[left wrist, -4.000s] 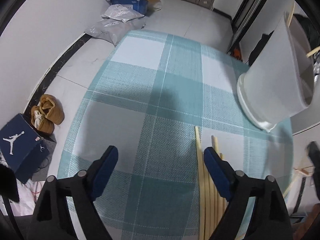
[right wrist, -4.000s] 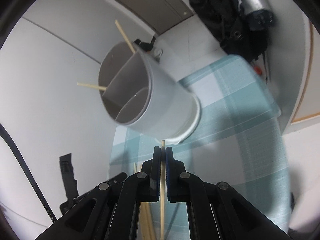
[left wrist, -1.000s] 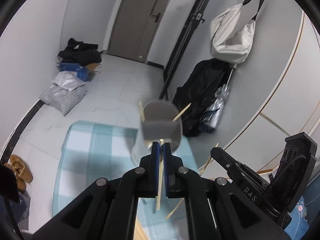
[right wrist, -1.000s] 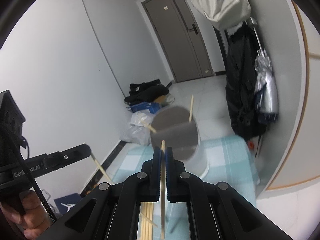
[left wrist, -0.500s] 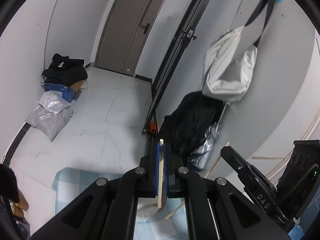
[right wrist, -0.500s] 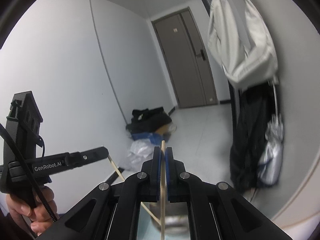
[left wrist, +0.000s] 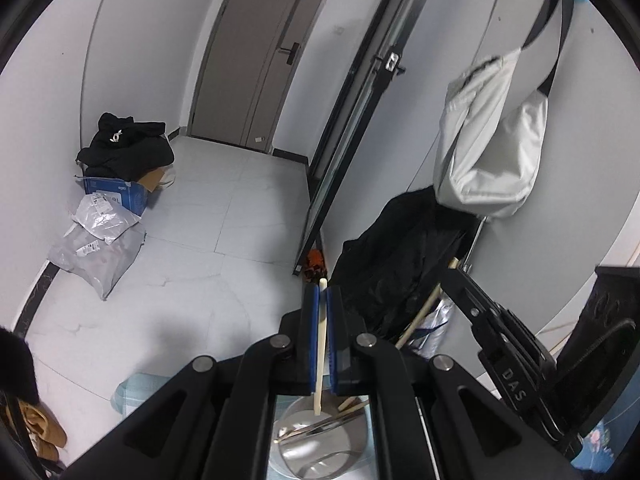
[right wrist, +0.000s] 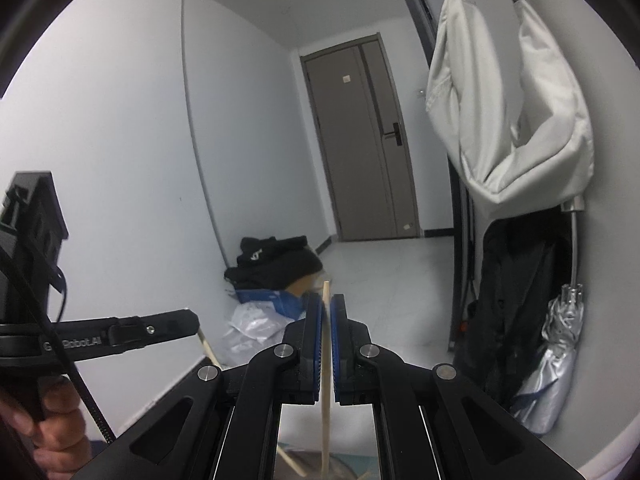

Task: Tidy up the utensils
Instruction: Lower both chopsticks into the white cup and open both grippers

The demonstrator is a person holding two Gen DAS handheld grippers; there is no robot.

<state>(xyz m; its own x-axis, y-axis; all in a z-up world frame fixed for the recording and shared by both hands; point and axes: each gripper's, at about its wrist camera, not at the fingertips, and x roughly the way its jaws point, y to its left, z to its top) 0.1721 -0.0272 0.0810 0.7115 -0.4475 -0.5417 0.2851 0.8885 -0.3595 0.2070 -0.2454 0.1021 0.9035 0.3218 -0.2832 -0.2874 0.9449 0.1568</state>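
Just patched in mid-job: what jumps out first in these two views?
Each tool is clamped on a single chopstick: the left tool holds one above the holder at the bottom, the right tool another. A pale bag hangs on the right wall.

Both views are fisheye cameras riding on hand-held grippers, each looking forward along its own 2 fingers. The left wrist view tilts downward over the left gripper, taking in the tiled floor and, close beneath the fingers, what appears to be the holder. The right wrist view sits nearer level behind the right gripper, facing down the hallway. Both share the brown door, the pale hanging bag and the black clothes pile. Each camera catches the other gripper at its side edge.
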